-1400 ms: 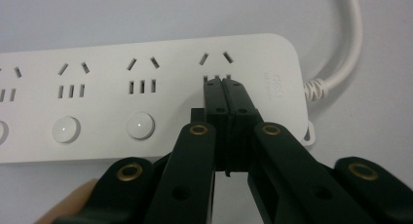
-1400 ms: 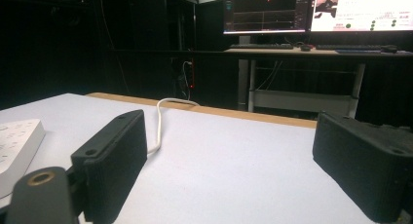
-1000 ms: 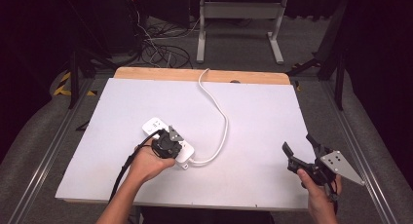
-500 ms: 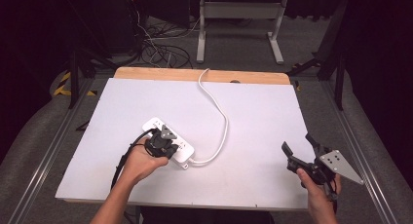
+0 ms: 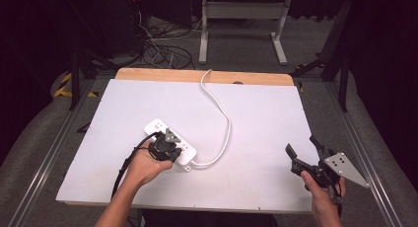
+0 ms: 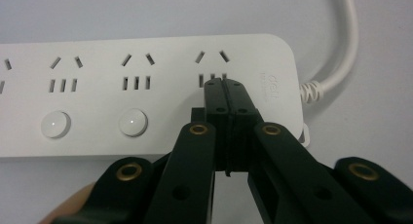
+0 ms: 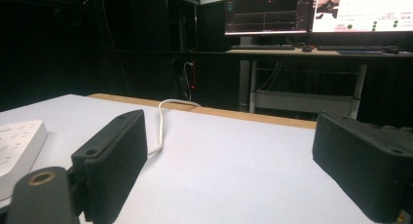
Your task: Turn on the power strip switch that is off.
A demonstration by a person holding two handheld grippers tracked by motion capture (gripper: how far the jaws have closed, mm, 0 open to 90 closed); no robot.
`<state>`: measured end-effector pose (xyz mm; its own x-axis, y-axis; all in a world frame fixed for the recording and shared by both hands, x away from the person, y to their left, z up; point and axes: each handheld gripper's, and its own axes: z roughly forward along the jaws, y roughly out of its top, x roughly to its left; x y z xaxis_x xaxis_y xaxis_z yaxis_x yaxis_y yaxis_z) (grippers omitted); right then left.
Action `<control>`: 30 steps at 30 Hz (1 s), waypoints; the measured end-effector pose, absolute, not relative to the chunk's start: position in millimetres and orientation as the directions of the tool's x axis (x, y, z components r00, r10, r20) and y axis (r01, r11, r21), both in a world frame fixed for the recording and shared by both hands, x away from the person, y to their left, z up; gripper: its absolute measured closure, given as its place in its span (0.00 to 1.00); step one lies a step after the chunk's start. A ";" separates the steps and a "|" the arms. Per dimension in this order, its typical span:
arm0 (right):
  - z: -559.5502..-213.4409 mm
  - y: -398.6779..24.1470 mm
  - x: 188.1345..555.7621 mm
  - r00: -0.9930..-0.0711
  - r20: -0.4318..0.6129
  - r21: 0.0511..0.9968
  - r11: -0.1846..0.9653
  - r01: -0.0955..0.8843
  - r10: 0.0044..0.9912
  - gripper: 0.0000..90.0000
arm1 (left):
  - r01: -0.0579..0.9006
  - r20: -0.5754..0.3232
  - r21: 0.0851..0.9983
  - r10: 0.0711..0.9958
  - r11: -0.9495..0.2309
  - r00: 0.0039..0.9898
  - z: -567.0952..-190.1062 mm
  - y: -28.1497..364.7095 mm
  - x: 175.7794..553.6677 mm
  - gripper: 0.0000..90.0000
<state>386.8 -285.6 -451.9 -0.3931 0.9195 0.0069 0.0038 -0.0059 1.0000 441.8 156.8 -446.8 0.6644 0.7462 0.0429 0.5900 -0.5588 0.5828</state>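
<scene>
On the power strip, lying near the table's front left, the closed left gripper is pressing by a socket; slipping could shove it. Right gripper is waiting open, empty, well right.

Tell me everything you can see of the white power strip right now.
The power strip is a long white plastic-looking bar lying flat on the white table, near its front left. Its top shows rows of socket slots and round white buttons. A white cord leaves one end and curves away to the table's far edge. The left gripper, jaws shut, has its tips down at the socket group nearest the cord end, where a button would sit.
</scene>
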 end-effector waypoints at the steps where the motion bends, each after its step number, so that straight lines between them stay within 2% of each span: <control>1: -451.9 -285.6 386.9 -0.393 0.007 1.000 -0.006 0.004 0.920 0.15 | 0.590 0.043 0.583 0.746 -0.559 0.664 -446.8 156.8 441.8 1.00; 25: -451.6 -285.4 386.7 -0.397 0.004 1.000 -0.004 0.002 0.918 0.15 | 0.632 -0.020 0.566 0.758 -0.529 0.652 -447.3 160.1 447.4 1.00; 30: -451.7 -285.4 386.7 -0.398 0.004 1.000 -0.004 0.003 0.917 0.15 | 0.626 0.000 0.566 0.759 -0.537 0.651 -447.3 158.5 445.9 1.00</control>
<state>386.7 -285.4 -451.7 -0.3980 0.9174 0.0044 0.0029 -0.0035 1.0000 445.9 158.5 -447.3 0.6508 0.7592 0.0004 0.6256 -0.5365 0.5663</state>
